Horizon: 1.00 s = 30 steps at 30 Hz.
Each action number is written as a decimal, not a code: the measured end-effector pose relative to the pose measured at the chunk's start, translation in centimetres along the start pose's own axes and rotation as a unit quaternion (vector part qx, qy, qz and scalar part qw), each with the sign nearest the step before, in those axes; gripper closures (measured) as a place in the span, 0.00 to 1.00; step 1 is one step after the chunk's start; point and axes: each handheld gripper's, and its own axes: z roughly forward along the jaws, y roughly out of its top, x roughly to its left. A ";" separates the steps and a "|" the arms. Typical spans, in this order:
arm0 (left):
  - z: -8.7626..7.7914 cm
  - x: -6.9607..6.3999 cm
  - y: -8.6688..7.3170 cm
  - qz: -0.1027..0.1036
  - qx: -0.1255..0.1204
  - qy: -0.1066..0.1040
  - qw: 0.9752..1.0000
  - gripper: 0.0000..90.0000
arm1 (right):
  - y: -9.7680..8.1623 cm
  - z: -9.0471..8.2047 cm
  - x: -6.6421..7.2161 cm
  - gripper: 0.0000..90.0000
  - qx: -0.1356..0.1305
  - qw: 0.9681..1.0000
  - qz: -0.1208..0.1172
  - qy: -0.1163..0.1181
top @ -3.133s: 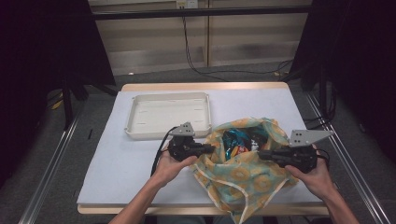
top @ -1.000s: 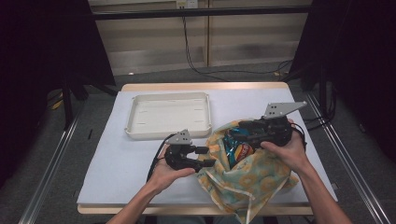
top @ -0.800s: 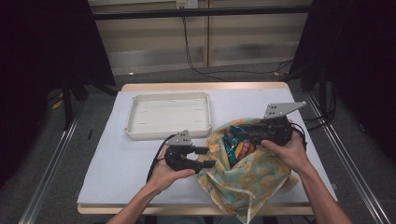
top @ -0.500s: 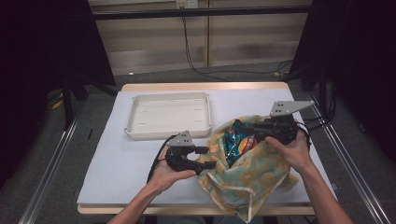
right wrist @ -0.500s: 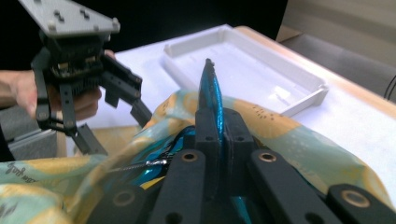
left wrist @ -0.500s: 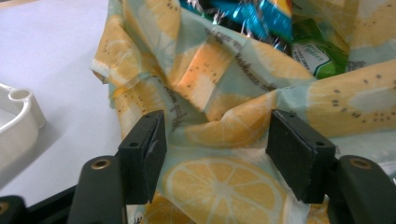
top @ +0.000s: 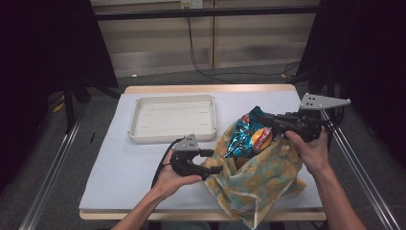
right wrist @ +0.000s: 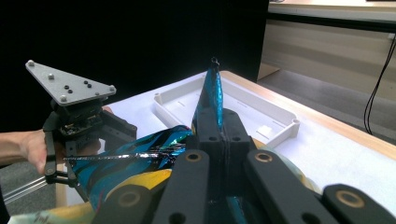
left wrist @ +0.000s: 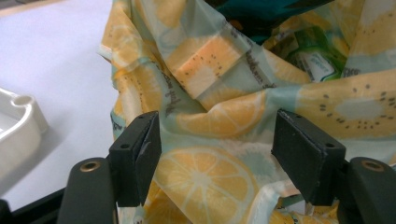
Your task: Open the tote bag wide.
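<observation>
A fruit-print cloth bag (top: 256, 179) lies open on the white mat, and its yellow citrus fabric (left wrist: 210, 116) fills the space in front of my left jaws. My left gripper (top: 211, 162) sits at the bag's left rim. Its jaws have just been opening, and they stand open (left wrist: 217, 140) with loose fabric between them, the pads not pressing it. My right gripper (top: 269, 120) is shut on the top edge of a blue chip bag (top: 249, 136), which hangs half out of the cloth bag's mouth. In the right gripper view the jaws (right wrist: 215, 122) pinch the chip bag (right wrist: 140, 156).
A white tray (top: 172, 117) stands behind the left gripper, near the table's back. A green packet (left wrist: 315, 63) lies inside the cloth bag. The other hand's gripper (right wrist: 79, 116) shows at the left. Metal rails run along both sides of the table.
My right gripper reached into the bag's mouth, closed on the chip bag and drew it up and to the right. My left gripper kept its place and its jaws widened.
</observation>
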 end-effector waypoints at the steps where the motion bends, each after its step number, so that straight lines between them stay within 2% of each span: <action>1: -0.1 0.0 0.1 0.001 -0.001 0.003 1.000 0.36 | 0.1 0.1 0.0 0.99 0.001 1.000 0.001 0.004; 5: -0.8 -0.1 0.7 0.003 -0.019 0.010 1.000 0.35 | 0.7 0.3 -0.2 0.99 -0.018 1.000 0.005 0.012; 6: -1.0 -0.1 0.8 0.004 -0.024 0.009 1.000 0.35 | 1.2 0.3 -0.1 0.99 -0.018 1.000 0.004 0.005; 9: -1.5 -0.1 1.1 0.011 -0.030 0.015 0.999 0.35 | 1.6 0.2 0.0 0.99 -0.023 1.000 0.007 0.005; 10: -1.8 -0.1 1.2 0.013 -0.040 0.017 0.999 0.35 | 2.1 0.1 0.0 1.00 -0.027 1.000 0.006 0.002; 18: -2.9 -0.4 2.2 0.019 -0.066 0.025 0.997 0.35 | 2.5 0.6 0.1 0.99 -0.036 0.999 0.007 -0.004; 22: -3.0 -1.1 3.0 0.026 -0.083 0.019 0.996 0.37 | 2.0 1.0 -0.1 1.00 -0.033 0.999 0.010 -0.008; 24: -2.8 -1.5 3.6 0.037 -0.087 0.018 0.995 0.37 | 1.7 1.0 -0.1 1.00 -0.029 0.999 0.010 -0.010; 30: -1.9 -2.1 5.0 0.030 -0.107 -0.005 0.994 0.35 | 0.8 0.7 -0.1 1.00 -0.033 0.999 0.019 -0.017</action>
